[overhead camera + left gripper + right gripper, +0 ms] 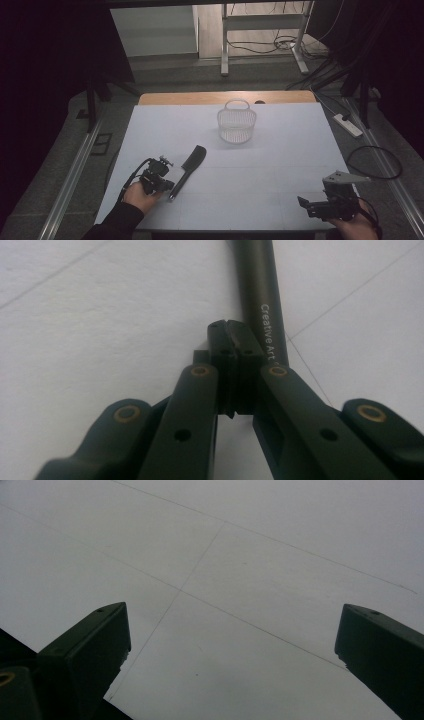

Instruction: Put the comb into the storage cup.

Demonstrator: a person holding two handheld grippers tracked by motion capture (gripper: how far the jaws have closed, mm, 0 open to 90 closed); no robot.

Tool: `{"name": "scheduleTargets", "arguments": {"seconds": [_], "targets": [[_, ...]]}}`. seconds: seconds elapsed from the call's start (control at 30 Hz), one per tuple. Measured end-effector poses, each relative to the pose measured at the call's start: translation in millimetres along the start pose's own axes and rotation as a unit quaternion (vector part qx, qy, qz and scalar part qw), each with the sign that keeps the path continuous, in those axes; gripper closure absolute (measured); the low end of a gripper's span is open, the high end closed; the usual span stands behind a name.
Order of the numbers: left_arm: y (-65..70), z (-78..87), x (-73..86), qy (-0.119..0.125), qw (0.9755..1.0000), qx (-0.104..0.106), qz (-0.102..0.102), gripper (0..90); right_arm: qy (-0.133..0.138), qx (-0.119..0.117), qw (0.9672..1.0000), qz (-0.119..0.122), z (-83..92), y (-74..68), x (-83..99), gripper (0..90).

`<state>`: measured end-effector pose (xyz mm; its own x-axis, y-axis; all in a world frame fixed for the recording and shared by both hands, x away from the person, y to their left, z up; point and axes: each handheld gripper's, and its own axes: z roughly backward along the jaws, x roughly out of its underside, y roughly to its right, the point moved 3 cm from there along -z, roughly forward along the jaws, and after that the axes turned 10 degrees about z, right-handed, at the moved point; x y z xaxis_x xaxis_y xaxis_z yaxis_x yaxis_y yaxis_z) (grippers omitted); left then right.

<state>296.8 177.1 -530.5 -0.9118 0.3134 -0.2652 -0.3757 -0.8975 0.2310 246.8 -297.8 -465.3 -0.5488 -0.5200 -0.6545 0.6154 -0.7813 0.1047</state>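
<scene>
**Black comb beside closed left fingers**

Black plastic comb (189, 170) flat on the white table (260, 165), seen from the high view: broad toothed end toward the far side, thin handle running down to a point just beside the left gripper (169, 187). Left gripper low on the table, at the handle's near end. Right gripper (306, 205) well apart to the right, nothing near it. White mesh basket (237, 125) upright beyond the comb's far end, well ahead of both.

Left gripper view: fingers (235, 347) pressed together, tips flat to each other, nothing between them. Comb handle (262, 300) just beyond and slightly right of the tips, matte dark, rounded, printed with small white lettering; touching or merely alongside cannot be told. Best next, probably: part the fingers first, centre them across the handle, then close squarely, since a slim rounded handle may roll aside.

Right gripper view: fingers (90, 645) spread wide over bare white table, holding nothing.
</scene>
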Motion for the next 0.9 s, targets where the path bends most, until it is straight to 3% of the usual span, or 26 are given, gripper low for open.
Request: {"name": "scheduleTargets", "arguments": {"seconds": [0.13,0.4,0.6,0.63,0.73,0.9], "targets": [[-0.2,8.9,1.9,0.025,0.9996,0.012,0.01,82.5,0.0,0.0,1.0,0.0,0.2,-0.1,0.0,1.6],[4.6,22.3,5.1,0.069,0.9974,0.022,0.009,58.8,0.002,-0.001,1.0,0.001,0.6,-0.1,0.3,1.6],[5.1,30.7,6.7,0.104,0.9943,0.013,0.023,33.8,0.001,0.0,1.0,0.001,0.4,-0.2,0.0,1.6],[4.8,34.1,7.3,0.116,0.9927,0.016,0.029,29.3,0.001,0.0,1.0,0.001,0.4,-0.4,-0.1,1.6],[4.6,36.2,8.4,0.124,0.9913,0.018,0.039,19.3,0.002,0.001,1.0,0.001,0.5,-0.5,-0.1,1.6],[5.6,37.1,8.7,0.124,0.9914,0.021,0.037,9.4,0.001,0.0,1.0,0.0,0.4,-0.3,-0.1,1.6]]}}
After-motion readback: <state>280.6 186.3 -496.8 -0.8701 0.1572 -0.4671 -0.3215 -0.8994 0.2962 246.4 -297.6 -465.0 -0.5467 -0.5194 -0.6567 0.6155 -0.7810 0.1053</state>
